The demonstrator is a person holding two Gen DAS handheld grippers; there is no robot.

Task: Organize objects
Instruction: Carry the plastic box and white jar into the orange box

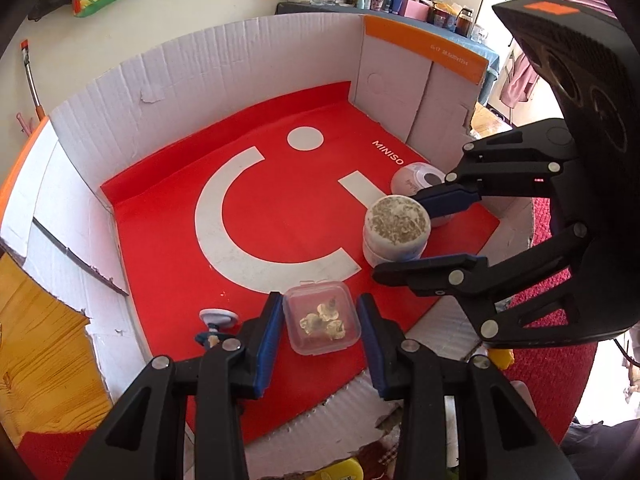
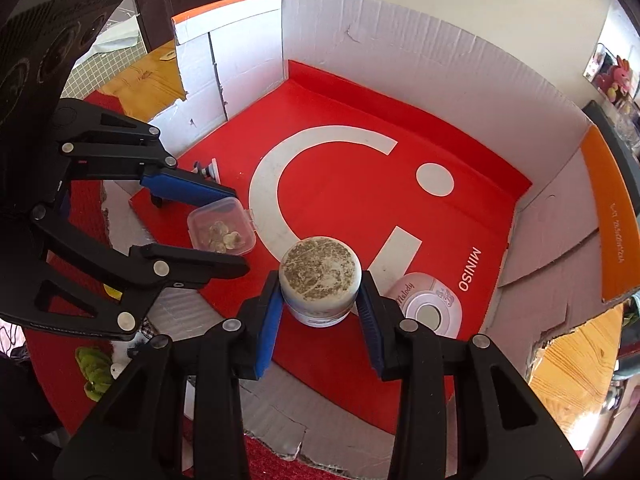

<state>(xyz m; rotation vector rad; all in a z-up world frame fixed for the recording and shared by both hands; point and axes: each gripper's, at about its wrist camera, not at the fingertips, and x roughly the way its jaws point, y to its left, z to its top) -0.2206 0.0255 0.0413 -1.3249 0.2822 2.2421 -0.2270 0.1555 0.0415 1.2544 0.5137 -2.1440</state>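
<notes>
A small clear plastic box (image 1: 320, 322) with pale round pieces inside sits between the blue pads of my left gripper (image 1: 320, 300), which is shut on it. My right gripper (image 2: 320, 284) is shut on a white jar (image 2: 320, 270) with a mottled, dirty lid. Both are held low over the red MINISO sheet (image 2: 340, 200) that lines a cardboard box (image 2: 400, 40). The left wrist view shows the jar (image 1: 396, 220) in the right gripper (image 1: 396, 238) at the right. The right wrist view has the clear box (image 2: 220, 232) in the left gripper (image 2: 238, 232) at the left.
A round pink case (image 2: 430, 308) lies on the red sheet just right of the jar. A small white and blue piece (image 1: 218, 320) lies left of the clear box. White cardboard walls (image 1: 200, 64) ring the sheet. A wooden tabletop (image 1: 40, 340) lies outside them.
</notes>
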